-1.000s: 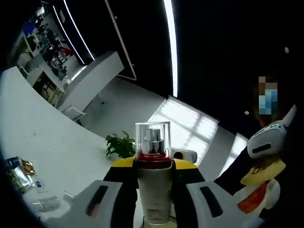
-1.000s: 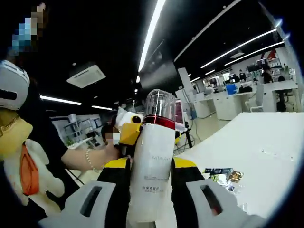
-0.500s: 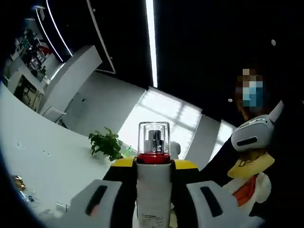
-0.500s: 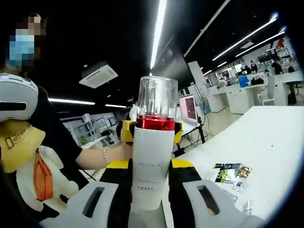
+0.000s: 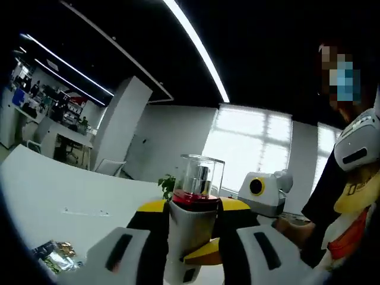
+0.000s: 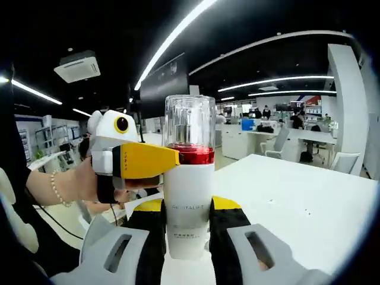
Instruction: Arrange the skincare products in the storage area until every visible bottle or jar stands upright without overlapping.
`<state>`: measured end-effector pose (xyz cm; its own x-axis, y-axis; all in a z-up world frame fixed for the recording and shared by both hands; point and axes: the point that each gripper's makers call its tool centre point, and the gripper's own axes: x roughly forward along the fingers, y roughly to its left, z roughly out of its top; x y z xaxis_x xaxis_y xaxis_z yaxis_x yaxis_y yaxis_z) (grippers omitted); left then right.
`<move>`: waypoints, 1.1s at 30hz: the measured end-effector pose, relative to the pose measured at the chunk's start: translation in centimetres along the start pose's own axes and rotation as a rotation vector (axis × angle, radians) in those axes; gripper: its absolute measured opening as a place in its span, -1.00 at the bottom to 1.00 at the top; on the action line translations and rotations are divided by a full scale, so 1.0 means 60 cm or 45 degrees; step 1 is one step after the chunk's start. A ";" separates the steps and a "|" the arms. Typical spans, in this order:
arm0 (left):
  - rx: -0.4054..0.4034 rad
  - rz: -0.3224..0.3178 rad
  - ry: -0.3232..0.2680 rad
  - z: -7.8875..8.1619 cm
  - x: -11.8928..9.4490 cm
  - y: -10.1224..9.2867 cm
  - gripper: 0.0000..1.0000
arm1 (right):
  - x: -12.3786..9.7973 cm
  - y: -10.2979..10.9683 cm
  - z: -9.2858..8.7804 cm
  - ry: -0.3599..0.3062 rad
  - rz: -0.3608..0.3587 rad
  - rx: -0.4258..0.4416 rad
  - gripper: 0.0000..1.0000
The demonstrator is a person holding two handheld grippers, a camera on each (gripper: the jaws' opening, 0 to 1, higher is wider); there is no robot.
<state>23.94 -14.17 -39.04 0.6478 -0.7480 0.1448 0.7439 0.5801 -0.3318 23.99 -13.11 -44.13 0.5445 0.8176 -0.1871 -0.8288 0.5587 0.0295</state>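
A white skincare bottle [image 5: 185,228] with a red collar and a clear cap stands upright between the jaws of my left gripper [image 5: 193,208], which is shut on it just under the collar. The same bottle [image 6: 189,202] sits in my right gripper [image 6: 187,206], shut on its white body lower down. In the right gripper view the left gripper's yellow finger [image 6: 145,160] reaches in from the left and touches the red collar. In the left gripper view a yellow finger [image 5: 200,255] of the right gripper crosses the bottle's lower body. The bottle is lifted above the table.
A white table [image 6: 297,202] spreads to the right in the right gripper view, and a white table [image 5: 65,199] carries loose sachets [image 5: 54,254] at lower left in the left gripper view. A person's hand [image 6: 74,184] holds the left gripper. A potted plant [image 5: 168,183] stands behind.
Both views have swung towards level as the hands turned. The bottle stays held in both grippers. The left gripper's yellow finger now shows close at the collar in the right gripper view.
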 end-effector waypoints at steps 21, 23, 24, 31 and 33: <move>0.227 0.107 0.308 -0.058 -0.010 0.013 -0.56 | -0.019 0.011 -0.030 -0.068 -0.107 -0.172 -0.42; 0.232 0.010 0.319 -0.056 -0.011 0.006 -0.57 | -0.029 0.016 -0.025 -0.142 0.007 -0.119 -0.41; 0.262 -0.045 0.335 -0.057 -0.012 0.002 -0.57 | -0.032 0.019 -0.021 -0.181 0.070 -0.108 -0.39; 0.270 -0.376 0.406 -0.078 -0.016 -0.044 -0.57 | -0.059 0.041 -0.032 -0.171 0.459 -0.126 -0.35; 0.275 -0.457 0.414 -0.085 -0.019 -0.061 -0.57 | -0.065 0.046 -0.038 -0.172 0.566 -0.120 -0.36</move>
<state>19.65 -17.10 -42.76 0.2873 -0.9532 -0.0943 0.9485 0.2968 -0.1103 19.30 -15.06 -45.55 0.1408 0.9889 -0.0468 -0.9900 0.1403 -0.0124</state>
